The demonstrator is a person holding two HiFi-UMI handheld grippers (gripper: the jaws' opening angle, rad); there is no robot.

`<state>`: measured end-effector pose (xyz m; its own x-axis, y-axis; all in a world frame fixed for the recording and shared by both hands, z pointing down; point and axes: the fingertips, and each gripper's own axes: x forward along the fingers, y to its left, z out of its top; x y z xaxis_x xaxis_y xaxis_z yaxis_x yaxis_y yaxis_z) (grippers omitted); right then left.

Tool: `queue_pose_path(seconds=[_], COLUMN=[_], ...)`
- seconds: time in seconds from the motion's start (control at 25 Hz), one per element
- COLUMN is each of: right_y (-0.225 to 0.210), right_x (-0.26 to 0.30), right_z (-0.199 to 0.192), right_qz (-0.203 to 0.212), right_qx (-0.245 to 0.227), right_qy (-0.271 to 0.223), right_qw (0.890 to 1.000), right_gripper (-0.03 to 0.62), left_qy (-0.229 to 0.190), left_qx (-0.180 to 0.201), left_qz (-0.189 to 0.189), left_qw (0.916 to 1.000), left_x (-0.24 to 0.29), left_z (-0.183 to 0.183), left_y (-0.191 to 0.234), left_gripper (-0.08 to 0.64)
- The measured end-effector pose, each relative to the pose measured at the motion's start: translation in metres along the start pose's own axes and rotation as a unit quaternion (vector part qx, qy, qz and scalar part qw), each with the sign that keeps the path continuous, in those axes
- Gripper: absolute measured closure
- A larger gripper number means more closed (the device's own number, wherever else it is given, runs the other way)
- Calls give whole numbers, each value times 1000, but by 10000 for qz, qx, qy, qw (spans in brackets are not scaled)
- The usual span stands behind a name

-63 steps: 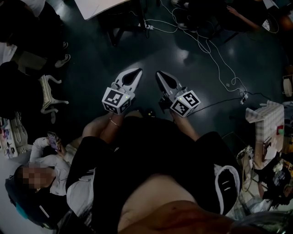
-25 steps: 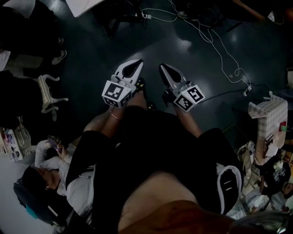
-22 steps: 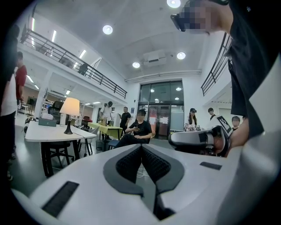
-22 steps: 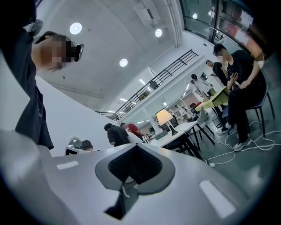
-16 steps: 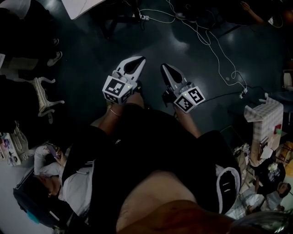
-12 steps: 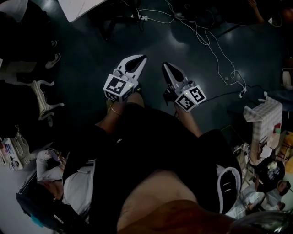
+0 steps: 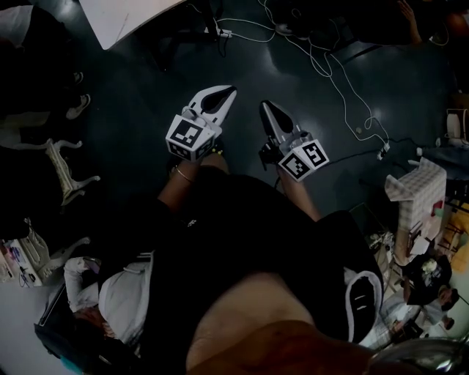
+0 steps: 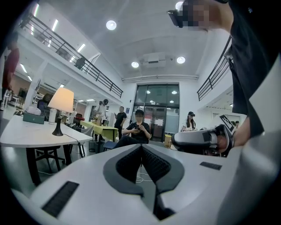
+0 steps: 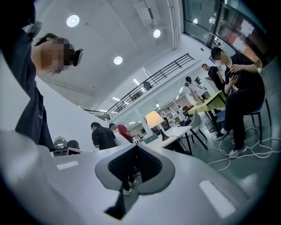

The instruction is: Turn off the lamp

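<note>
The lamp (image 8: 61, 100) has a cream shade and a dark stem. It is lit and stands on a white table (image 8: 26, 134) far off at the left of the left gripper view. In the right gripper view the lamp (image 9: 155, 120) shows small and far away on the same table (image 9: 178, 131). I cannot make it out in the head view. My left gripper (image 7: 228, 90) and right gripper (image 7: 264, 105) are held side by side above the dark floor, both pointing level. The left gripper (image 8: 141, 146) has its jaws together with nothing in them, and so does the right gripper (image 9: 135, 146).
White cables (image 7: 337, 80) trail over the floor ahead at right. A white table corner (image 7: 121, 16) is at top left, a checked box (image 7: 418, 192) at right, white chair frames (image 7: 62, 165) at left. A seated person (image 8: 138, 131) and standing people (image 9: 103, 137) are ahead.
The floor has slid under me: the white table corner has come further into view at top left and the seated person at lower left has dropped toward the frame edge. Both grippers stay shut before my body.
</note>
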<state>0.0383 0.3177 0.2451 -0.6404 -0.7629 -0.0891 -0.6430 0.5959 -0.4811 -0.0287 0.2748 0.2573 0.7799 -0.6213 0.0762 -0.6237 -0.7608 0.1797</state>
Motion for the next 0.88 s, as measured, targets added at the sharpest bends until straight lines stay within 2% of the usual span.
queue_pose_path(seconds=[0.2,0.52,0.88], right_y=[-5,-16,-20], right_x=[28,55,79], right_z=[10,13,16], right_qz=[55,-20,4], right_qx=[-39,-65,-71], right_qy=[-75,-30,-54], right_qw=[9999,10000,10000], right_gripper=[591,591,591], left_qy=[-37,-41,-93], left_qx=[192,71,177], left_qz=[-93,-191,-60], left_qw=[9998,9998,9998], left_x=[12,15,17], left_z=[1,12,14], left_y=[25,43,71], left_gripper=[552,552,552])
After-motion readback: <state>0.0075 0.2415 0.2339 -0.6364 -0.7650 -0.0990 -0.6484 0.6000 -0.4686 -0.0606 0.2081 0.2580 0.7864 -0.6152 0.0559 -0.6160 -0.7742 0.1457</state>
